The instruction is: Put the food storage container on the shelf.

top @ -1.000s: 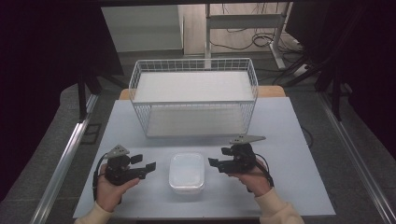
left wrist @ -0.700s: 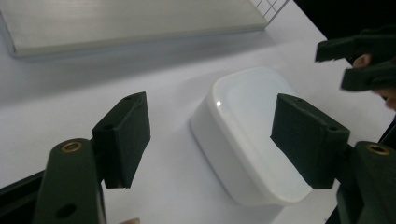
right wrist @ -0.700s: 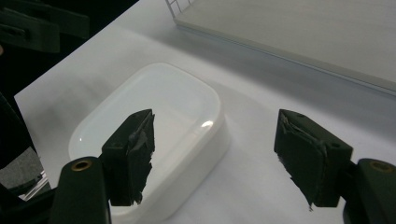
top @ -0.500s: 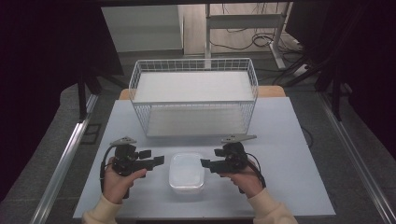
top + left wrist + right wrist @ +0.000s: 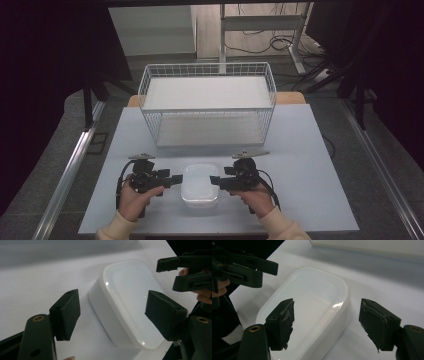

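Looks like a lab or test-rig room. Pale blue-grey work table (image 5: 320, 165) set on grey carpet, flanked by long aluminium rails (image 5: 67, 170). Loose black cables (image 5: 272, 42) trailing on the floor behind, beside a white metal desk frame (image 5: 260, 22). Dark surroundings either side.

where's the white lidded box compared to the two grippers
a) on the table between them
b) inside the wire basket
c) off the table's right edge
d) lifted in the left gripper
a: the white box sits on the table, with the left gripper and right gripper open on either side.
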The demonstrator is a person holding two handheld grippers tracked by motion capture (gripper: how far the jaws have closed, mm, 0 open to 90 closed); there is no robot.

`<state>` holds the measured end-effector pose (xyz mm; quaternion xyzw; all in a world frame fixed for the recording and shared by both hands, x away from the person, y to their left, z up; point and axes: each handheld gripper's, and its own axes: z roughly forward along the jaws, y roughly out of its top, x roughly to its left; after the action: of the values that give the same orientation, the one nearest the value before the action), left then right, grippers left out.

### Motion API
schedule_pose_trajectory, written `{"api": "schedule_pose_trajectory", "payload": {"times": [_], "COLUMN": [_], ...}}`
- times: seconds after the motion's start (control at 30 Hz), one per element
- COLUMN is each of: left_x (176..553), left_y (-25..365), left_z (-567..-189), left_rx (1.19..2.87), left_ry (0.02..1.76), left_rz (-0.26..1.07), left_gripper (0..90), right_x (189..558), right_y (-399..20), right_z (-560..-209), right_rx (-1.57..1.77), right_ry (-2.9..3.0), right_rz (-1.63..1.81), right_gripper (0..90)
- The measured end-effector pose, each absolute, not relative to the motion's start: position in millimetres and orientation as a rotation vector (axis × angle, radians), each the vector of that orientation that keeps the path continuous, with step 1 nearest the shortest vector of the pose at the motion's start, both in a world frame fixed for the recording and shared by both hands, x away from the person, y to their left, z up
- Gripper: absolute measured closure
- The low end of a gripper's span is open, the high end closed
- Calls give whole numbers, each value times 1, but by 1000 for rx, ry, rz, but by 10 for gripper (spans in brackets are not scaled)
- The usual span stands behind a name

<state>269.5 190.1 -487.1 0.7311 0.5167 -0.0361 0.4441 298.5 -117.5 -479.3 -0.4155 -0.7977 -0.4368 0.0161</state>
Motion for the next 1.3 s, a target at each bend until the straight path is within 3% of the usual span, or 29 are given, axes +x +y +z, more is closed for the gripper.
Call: {"api": "schedule_pose_trajectory", "payload": {"times": [0.47, 0.6, 0.87, 1.3], "left_x": [276, 274, 272, 262], "left_y": [178, 176, 181, 185], "left_z": [-501, -504, -505, -495], "left_rx": [1796, 1775, 1732, 1713], "left_ry": [1282, 1274, 1331, 1308], "left_rz": [-227, -299, -290, -252], "left_gripper": [336, 428, 622, 719], "right_x": [297, 297, 293, 287], "right_y": [-109, -109, -120, -130], "right_z": [-497, -497, -496, -492], "right_rx": [-1336, -1356, -1445, -1438], "right_ry": [-2404, -2378, -2250, -2140], "right_rz": [-1268, -1267, -1315, -1374], "right_gripper": [355, 402, 603, 720]}}
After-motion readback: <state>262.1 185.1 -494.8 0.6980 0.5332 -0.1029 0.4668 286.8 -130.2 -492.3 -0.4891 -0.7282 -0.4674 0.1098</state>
